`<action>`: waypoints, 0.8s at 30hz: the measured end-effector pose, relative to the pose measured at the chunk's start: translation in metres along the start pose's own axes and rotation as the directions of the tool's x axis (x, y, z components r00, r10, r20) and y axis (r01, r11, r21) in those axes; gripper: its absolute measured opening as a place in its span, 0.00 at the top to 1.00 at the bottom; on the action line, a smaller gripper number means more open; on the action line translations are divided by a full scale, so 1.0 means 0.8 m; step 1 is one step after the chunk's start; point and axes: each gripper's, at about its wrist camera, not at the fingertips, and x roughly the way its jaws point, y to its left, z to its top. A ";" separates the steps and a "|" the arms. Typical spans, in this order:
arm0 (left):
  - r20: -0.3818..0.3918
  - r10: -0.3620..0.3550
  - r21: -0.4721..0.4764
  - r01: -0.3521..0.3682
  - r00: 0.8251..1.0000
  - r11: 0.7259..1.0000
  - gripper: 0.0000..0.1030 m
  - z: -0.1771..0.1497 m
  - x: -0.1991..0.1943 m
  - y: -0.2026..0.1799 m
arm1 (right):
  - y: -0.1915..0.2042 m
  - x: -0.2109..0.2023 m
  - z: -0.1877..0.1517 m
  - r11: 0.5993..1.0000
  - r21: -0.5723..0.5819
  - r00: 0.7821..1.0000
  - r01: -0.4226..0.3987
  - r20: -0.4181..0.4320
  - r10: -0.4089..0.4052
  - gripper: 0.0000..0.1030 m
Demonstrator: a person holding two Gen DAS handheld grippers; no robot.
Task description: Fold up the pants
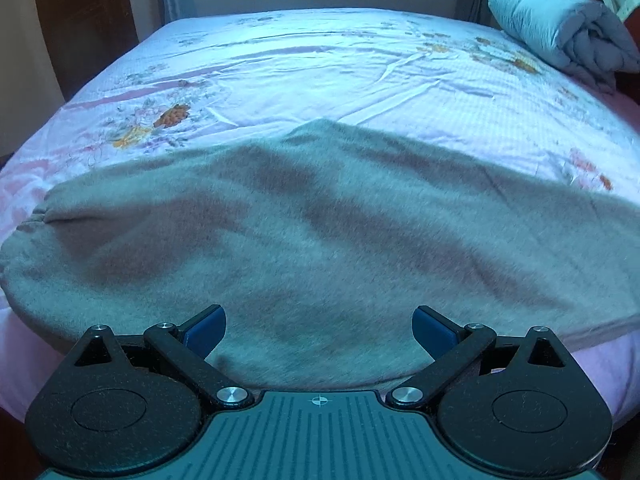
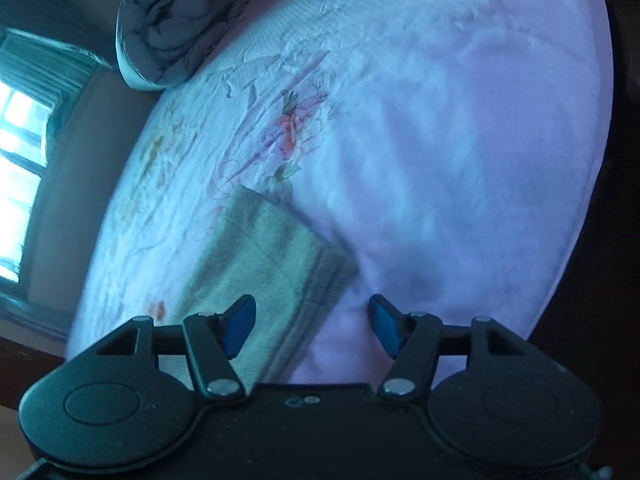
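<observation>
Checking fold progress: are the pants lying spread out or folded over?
Folded over lengthwise: the pants show stacked cuff edges, lying long across the bed.

The pants [image 1: 320, 240] are a fuzzy grey-beige with darker brownish streaks; in the right wrist view their folded end [image 2: 272, 264] looks pale grey-green. The bed sheet [image 1: 320, 60] is pale pink-lilac, printed with orange and yellow flowers at nine o'clock and again toward two o'clock. A rolled quilt [image 1: 560, 28] at one o'clock is blue-grey. Each claw, left [image 1: 319, 330] and right [image 2: 312, 324], is black with blue pads.
</observation>
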 end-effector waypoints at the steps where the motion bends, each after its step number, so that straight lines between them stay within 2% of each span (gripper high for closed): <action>1: 0.004 -0.017 0.000 0.017 1.000 1.000 0.04 0.004 -0.002 -0.004 | 0.001 0.003 -0.002 1.000 0.009 1.000 -0.011 -0.009 0.011 0.50; 2: 0.013 -0.029 0.011 0.029 0.999 1.000 0.04 0.008 -0.004 -0.013 | 0.004 0.005 -0.003 1.000 0.015 1.000 -0.018 -0.011 0.019 0.56; 3: 0.022 -0.040 0.030 0.039 0.999 0.999 0.04 0.011 -0.006 -0.023 | 0.006 0.007 -0.005 1.000 0.014 1.000 -0.022 -0.009 0.022 0.68; 6: 0.031 -0.119 0.110 0.115 0.992 0.987 0.04 0.021 -0.010 -0.069 | 0.006 0.009 -0.004 1.000 0.020 1.000 0.000 0.012 0.000 0.83; 11: 0.002 -0.246 0.223 0.239 0.969 0.945 0.04 0.026 -0.008 -0.167 | -0.001 0.010 -0.005 0.998 0.055 1.000 -0.018 0.020 0.017 0.78; 14: -0.022 -0.273 0.292 0.267 0.962 0.919 0.04 0.017 -0.002 -0.212 | -0.002 0.014 -0.004 0.997 0.081 1.000 -0.014 0.025 0.012 0.78; 16: -0.042 -0.237 0.328 0.238 0.971 0.914 0.04 0.009 0.005 -0.232 | 0.003 0.013 -0.005 0.998 0.070 0.999 -0.004 0.032 0.001 0.80; 18: -0.083 -0.189 0.333 0.206 0.978 0.920 0.14 0.002 0.019 -0.238 | 0.019 0.007 -0.008 0.999 -0.027 0.998 0.030 0.049 -0.029 0.87; 21: -0.093 -0.172 0.293 0.192 0.981 0.937 0.15 -0.003 0.027 -0.231 | 0.045 -0.003 -0.011 0.989 -0.142 0.996 0.041 0.089 -0.029 0.92; 24: -0.088 -0.162 0.290 0.180 0.983 0.940 0.15 -0.007 0.030 -0.235 | 0.083 -0.016 -0.018 0.957 -0.286 0.991 0.042 0.131 -0.004 0.94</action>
